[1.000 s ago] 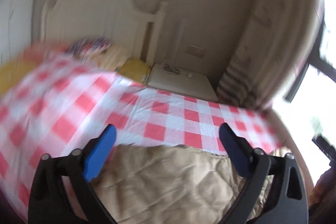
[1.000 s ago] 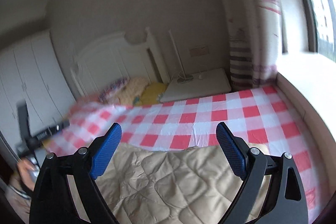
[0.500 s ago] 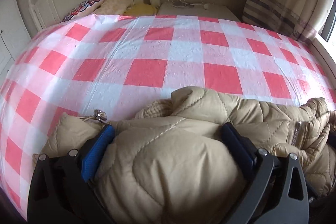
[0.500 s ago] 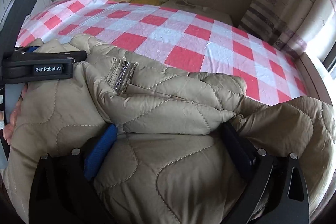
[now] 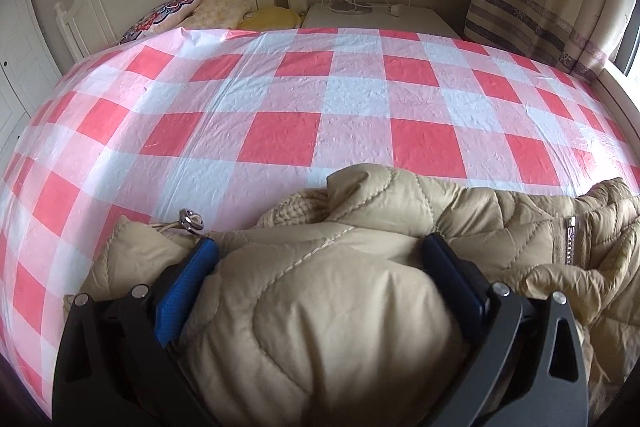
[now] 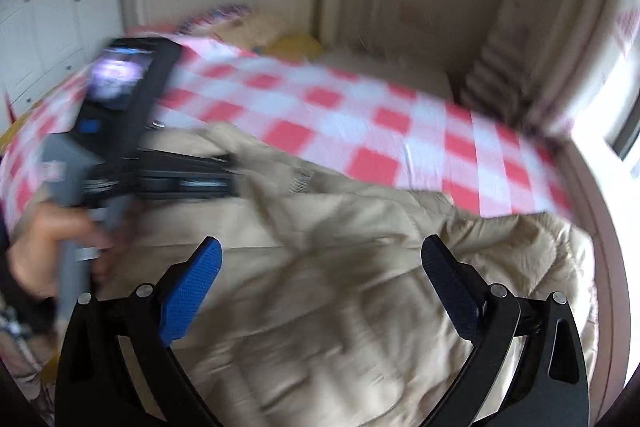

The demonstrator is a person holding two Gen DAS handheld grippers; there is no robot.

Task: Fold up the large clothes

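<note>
A beige quilted jacket (image 5: 360, 307) lies bunched at the near edge of a bed (image 5: 280, 99) covered in a red-and-white checked sheet. Pillows (image 5: 208, 11) sit at eleven o'clock by the headboard, a white nightstand (image 5: 376, 17) at twelve, a striped curtain (image 5: 532, 7) at two.

The left hand-held gripper (image 5: 320, 255) has its wide-spread fingers sunk into a thick fold of the jacket; whether they squeeze it is unclear. A metal ring (image 5: 191, 219) lies at ten o'clock from it.

The blurred right wrist view alone shows the right hand-held gripper (image 6: 320, 259) with its fingers apart above the jacket, clamping nothing, and a hand (image 6: 44, 247) at nine o'clock.
</note>
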